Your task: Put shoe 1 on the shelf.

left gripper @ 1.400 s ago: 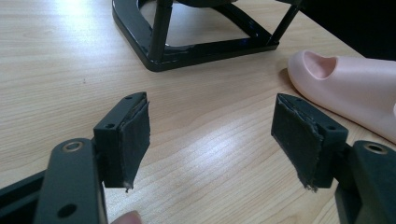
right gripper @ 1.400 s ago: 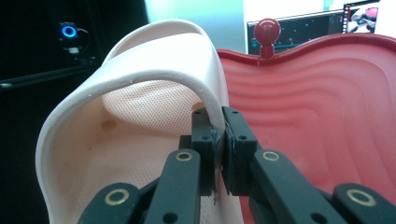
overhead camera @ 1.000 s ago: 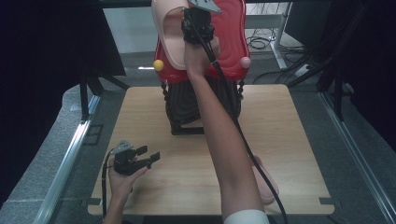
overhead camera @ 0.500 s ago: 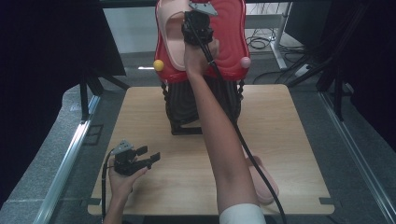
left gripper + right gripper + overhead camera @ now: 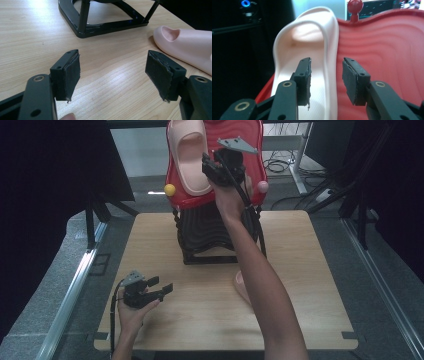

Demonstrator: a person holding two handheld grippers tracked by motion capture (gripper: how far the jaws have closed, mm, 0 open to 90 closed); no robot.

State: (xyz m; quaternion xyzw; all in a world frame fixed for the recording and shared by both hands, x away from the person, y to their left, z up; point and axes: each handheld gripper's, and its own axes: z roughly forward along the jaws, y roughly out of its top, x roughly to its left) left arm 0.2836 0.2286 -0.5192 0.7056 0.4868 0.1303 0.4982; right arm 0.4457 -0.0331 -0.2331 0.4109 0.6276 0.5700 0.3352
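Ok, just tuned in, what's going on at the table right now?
A person is loading pale pink foam slippers onto a red wavy shoe rack on a black stand. The right tool is up at the rack, its jaws just opening off the side wall of the slipper on the rack, pads now clear of it. The second slipper lies on the wooden table. The left tool rests open and empty near the table's front.

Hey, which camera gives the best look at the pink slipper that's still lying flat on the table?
The left gripper view: the slipper on the table lies unblocked at the right, its toe opening visible. In the high view that slipper is mostly hidden under the person's forearm. The right gripper view faces the other slipper on the red rack instead.
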